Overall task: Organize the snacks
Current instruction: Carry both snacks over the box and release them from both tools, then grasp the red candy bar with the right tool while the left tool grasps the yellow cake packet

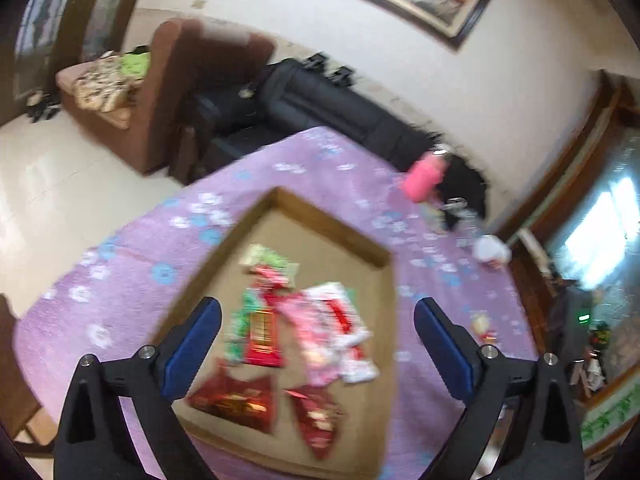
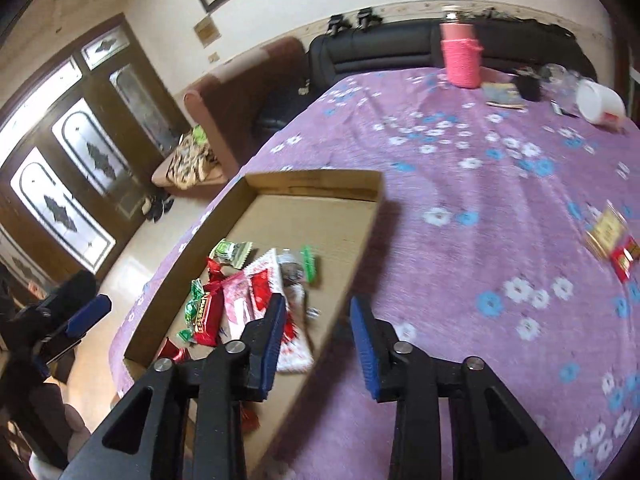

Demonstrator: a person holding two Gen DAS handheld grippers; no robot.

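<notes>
A shallow cardboard box (image 1: 332, 216) (image 2: 312, 178) lies on a purple flowered tablecloth (image 2: 460, 184). Several snack packets (image 1: 304, 320) (image 2: 240, 300) lie in it, red, green, pink and white. Two red packets (image 1: 236, 400) are nearest in the left wrist view. My left gripper (image 1: 318, 308) hovers above the box, jaws wide open, nothing between them; one blue pad of it (image 2: 88, 316) shows at the left of the right wrist view. My right gripper (image 2: 317, 302) is open over the box's right wall, holding nothing. A yellow and red snack (image 2: 608, 236) (image 1: 482, 326) lies loose on the cloth to the right.
A pink bottle (image 2: 460, 60) (image 1: 422, 178) and a tipped white cup (image 2: 600, 102) (image 1: 492, 250) stand at the table's far side among small clutter. A black sofa (image 1: 320, 100) and a brown armchair (image 1: 160, 92) lie beyond the table edge.
</notes>
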